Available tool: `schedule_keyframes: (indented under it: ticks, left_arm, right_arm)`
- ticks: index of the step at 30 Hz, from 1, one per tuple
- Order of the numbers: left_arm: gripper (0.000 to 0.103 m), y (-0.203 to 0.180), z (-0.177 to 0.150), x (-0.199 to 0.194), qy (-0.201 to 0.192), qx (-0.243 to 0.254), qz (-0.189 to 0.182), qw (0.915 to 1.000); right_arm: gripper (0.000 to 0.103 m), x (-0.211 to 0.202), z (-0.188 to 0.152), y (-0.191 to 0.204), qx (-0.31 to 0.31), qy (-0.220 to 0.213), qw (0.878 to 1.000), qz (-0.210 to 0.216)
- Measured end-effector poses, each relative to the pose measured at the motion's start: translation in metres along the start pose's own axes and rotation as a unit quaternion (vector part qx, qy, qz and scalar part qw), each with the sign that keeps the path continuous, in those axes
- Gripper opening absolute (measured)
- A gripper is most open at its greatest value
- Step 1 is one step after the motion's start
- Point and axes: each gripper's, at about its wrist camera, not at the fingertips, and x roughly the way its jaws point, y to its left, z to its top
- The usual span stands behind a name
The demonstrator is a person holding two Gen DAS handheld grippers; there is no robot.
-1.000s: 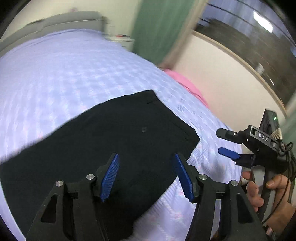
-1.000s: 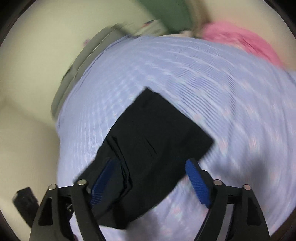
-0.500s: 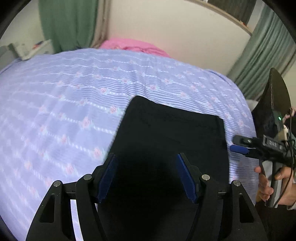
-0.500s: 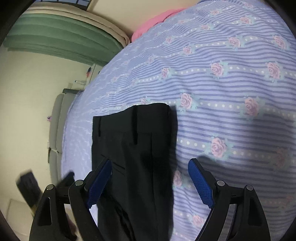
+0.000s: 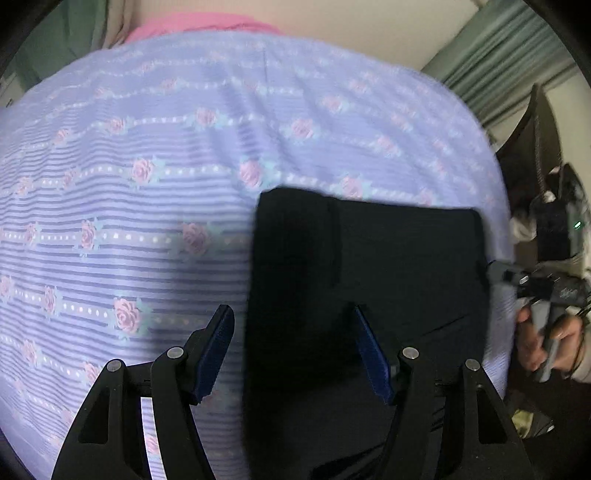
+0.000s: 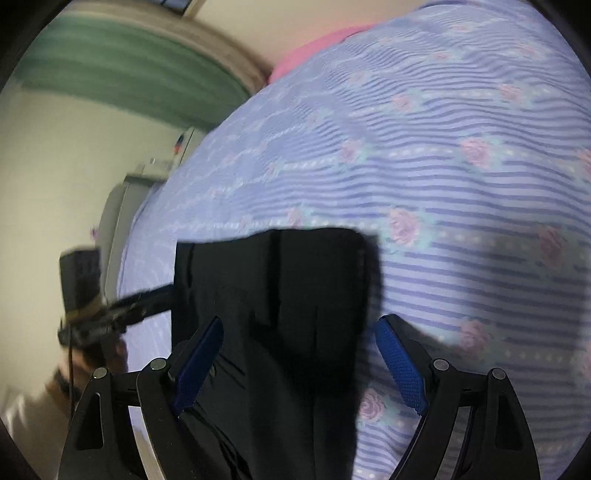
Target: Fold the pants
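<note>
Black pants (image 5: pixel 369 266) lie flat on the bed (image 5: pixel 147 184), on a lilac striped sheet with pink roses, near the bed's edge. Waistband end faces away from both cameras (belt loops show in the right wrist view), fabric runs back under both grippers.

Left gripper (image 5: pixel 295 354): jaws apart, nothing clamped. It points steeply down at the pants' left edge; the left blue pad (image 5: pixel 218 350) sits over bare sheet, the other pad over black cloth. Whether the tips touch the fabric I can't tell, the frame is blurred.

Right gripper (image 6: pixel 299 362): jaws wide apart, released, nothing pinched. Left pad over the pants, right pad (image 6: pixel 400 365) over the sheet just beside the pants' right edge.

Each gripper shows in the other's view at the frame side, held in a hand (image 5: pixel 543 343), motion-smeared.

Background: pink cloth (image 5: pixel 199 26) at the bed's far end, green curtain (image 6: pixel 122 74), pale wall.
</note>
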Motion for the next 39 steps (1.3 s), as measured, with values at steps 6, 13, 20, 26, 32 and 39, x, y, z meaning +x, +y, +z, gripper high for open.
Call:
schedule_keyframes:
  ticks: [6,13,20,26,32,39]
  left_arm:
    - [0.074,0.021,-0.003,0.019,0.021,-0.02,-0.023,0.9993]
    - [0.103,0.017,0.007,0.039,0.042,-0.013,-0.055,0.9975]
    - [0.057,0.016,0.019,0.03,0.018,-0.008,-0.106,0.9942]
    - [0.05,0.012,0.022,0.037,0.025,-0.016,-0.135,0.9904]
    - [0.056,0.013,0.034,0.054,0.042,-0.025,-0.14,0.989]
    - [0.023,0.001,0.02,0.023,0.007,0.021,-0.144,0.9893]
  right_arm:
    - [0.086,0.011,0.006,0.0,-0.018,0.015,0.999,0.023]
    - [0.088,0.028,0.014,0.001,-0.039,0.052,0.995,0.07]
    - [0.088,0.024,0.014,0.001,-0.048,0.062,0.993,0.094]
    - [0.086,0.022,0.014,-0.001,-0.053,0.073,0.989,0.114]
    - [0.078,0.039,0.02,-0.005,-0.046,0.097,0.984,0.143]
    - [0.018,0.025,0.013,0.006,-0.06,0.095,0.981,0.16]
